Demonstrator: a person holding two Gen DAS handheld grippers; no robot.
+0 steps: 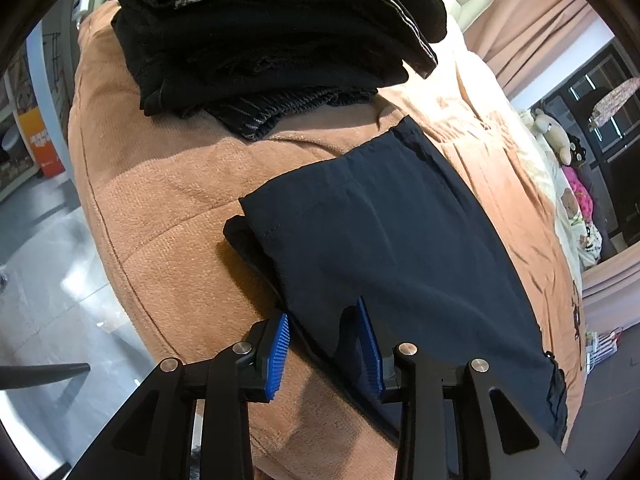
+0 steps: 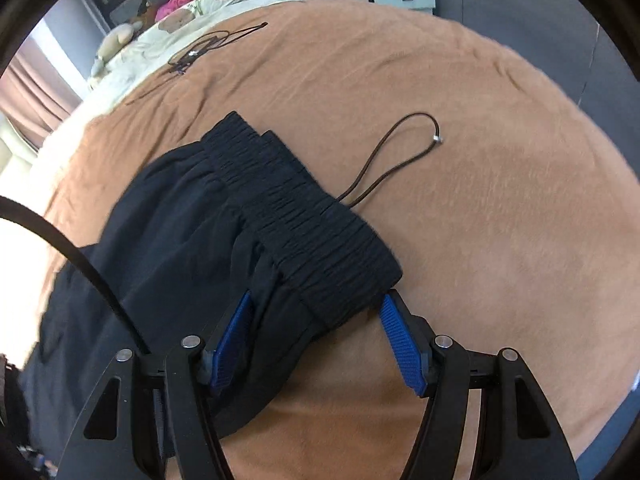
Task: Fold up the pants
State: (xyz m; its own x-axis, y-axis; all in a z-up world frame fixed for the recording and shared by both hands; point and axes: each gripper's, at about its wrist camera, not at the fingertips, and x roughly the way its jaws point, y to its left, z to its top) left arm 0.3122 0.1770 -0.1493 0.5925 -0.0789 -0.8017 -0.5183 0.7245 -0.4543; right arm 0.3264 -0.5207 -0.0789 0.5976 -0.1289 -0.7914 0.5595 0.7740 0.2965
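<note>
Partly folded, by the look of it: pants (image 1: pixel 400 240) lying flat on the bed (image 1: pixel 168 208), legs doubled so the hem end sits on top in the left wrist view, a lower layer peeking out at the near-left corner. Waistband (image 2: pixel 320 236) bunched at the other end in the right wrist view, stacked in two ridges, so lengthwise halving seems done. Probably one more fold left, then a move to the pile (image 1: pixel 272 32) of dark folded clothes at the far end of the bed.

Left gripper (image 1: pixel 326 354) with jaws released, standing apart over the pants' near edge; right-hand pad resting on or just above the cloth, left-hand pad beside the edge, nothing pinched. Right gripper (image 2: pixel 316 344) with jaws wide, straddling the waistband's near corner: one pad on the dark cloth, the other just off the elastic over bare blanket. No clamping visible; cloth between the pads but not squeezed.

Edges: hem end square and crisp, side edge running straight toward the jaws; waistband edge thick, easiest to catch at its corner. Cord (image 2: pixel 396 152) trailing from the waistband onto the blanket, likely to snag or stick out of a fold. Cables (image 2: pixel 208 48) farther off, well apart.

Room: broad bare blanket beyond the waistband and to its right, plenty for a swing-over. Tighter on the hem side, with the pile near and the bed's edge dropping to the floor (image 1: pixel 48 280) on the left.
</note>
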